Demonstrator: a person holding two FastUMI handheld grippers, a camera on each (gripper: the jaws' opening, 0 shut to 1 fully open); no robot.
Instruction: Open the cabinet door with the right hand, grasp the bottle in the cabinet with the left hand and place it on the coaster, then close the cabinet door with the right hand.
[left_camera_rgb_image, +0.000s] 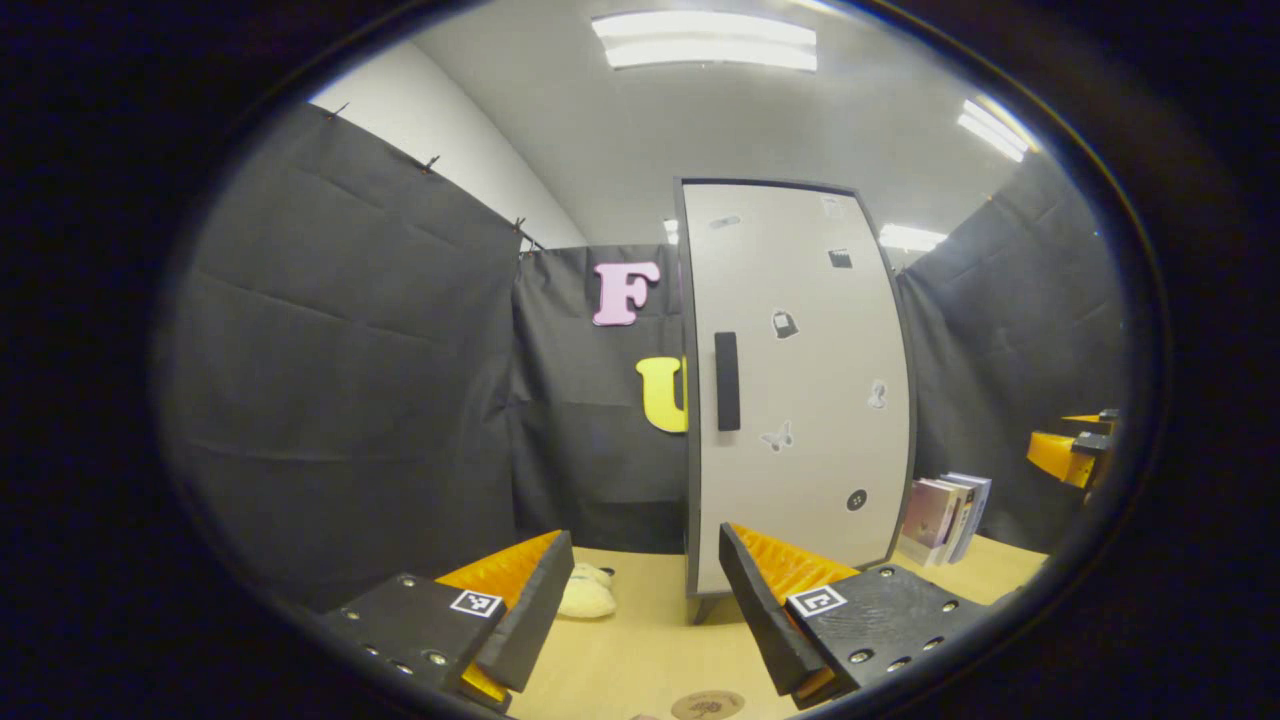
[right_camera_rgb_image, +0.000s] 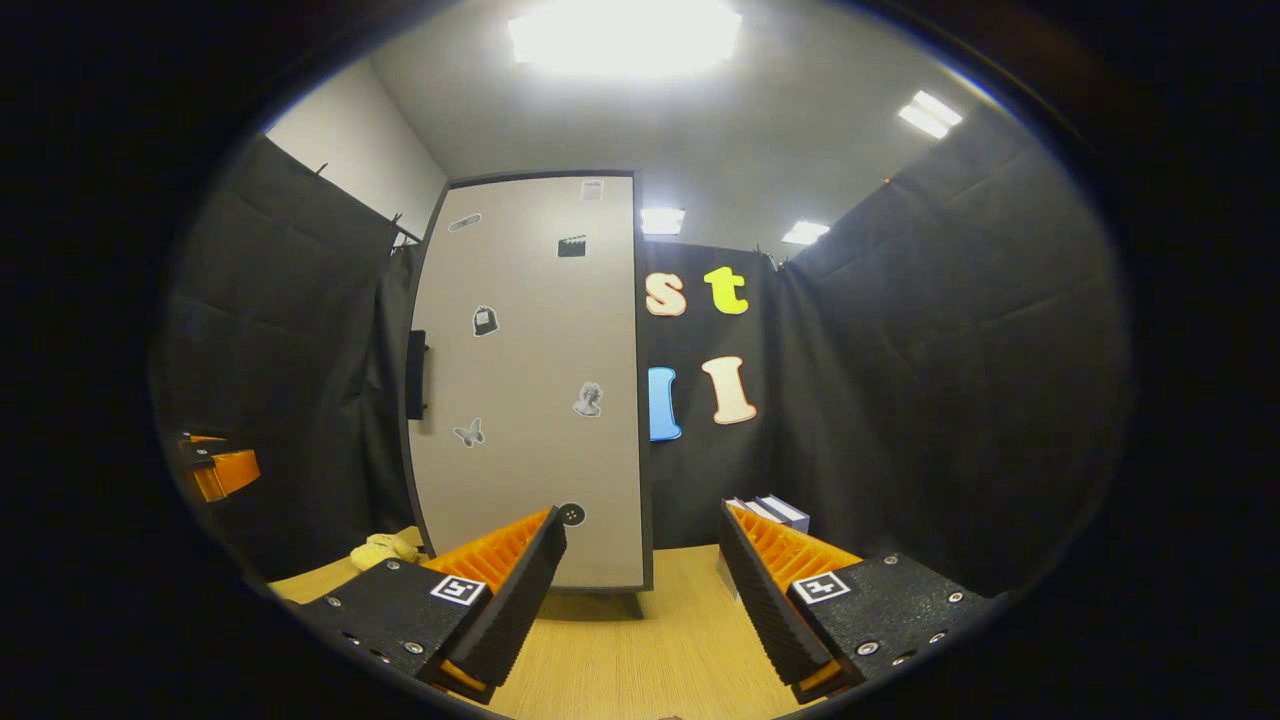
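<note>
Your left gripper (left_camera_rgb_image: 645, 610) hangs above the table (left_camera_rgb_image: 640, 650) with its jaws spread wide and nothing between them; the inner faces of its fingers are ribbed, and flat plates with screw heads and small square markers sit on top. Straight ahead in the left gripper view stands the cabinet (left_camera_rgb_image: 795, 390), a tall, smooth, pale slab in a thin dark frame, raised on short legs. Its door is shut, so the bottle cannot be seen from either camera. A slim, dark, upright rectangular handle (left_camera_rgb_image: 727, 381) sits near the door's left edge, and small flat stickers are scattered over the panel.

The table is light wood with a fine grain. At the bottom of the left gripper view, between your fingers and nearer than the cabinet, lies the coaster (left_camera_rgb_image: 707, 705), a round, flat, tan disc with nothing on it. A soft, pale yellow plush lump (left_camera_rgb_image: 587, 594) rests on the table left of the cabinet's base, and a few books (left_camera_rgb_image: 945, 516) lean just beside the cabinet's right side.

Your right gripper (right_camera_rgb_image: 640, 600) is likewise wide open and empty, its ribbed fingers pointing at the lower part of the cabinet door, well apart from the handle. Creased black cloth walls surround the booth.
</note>
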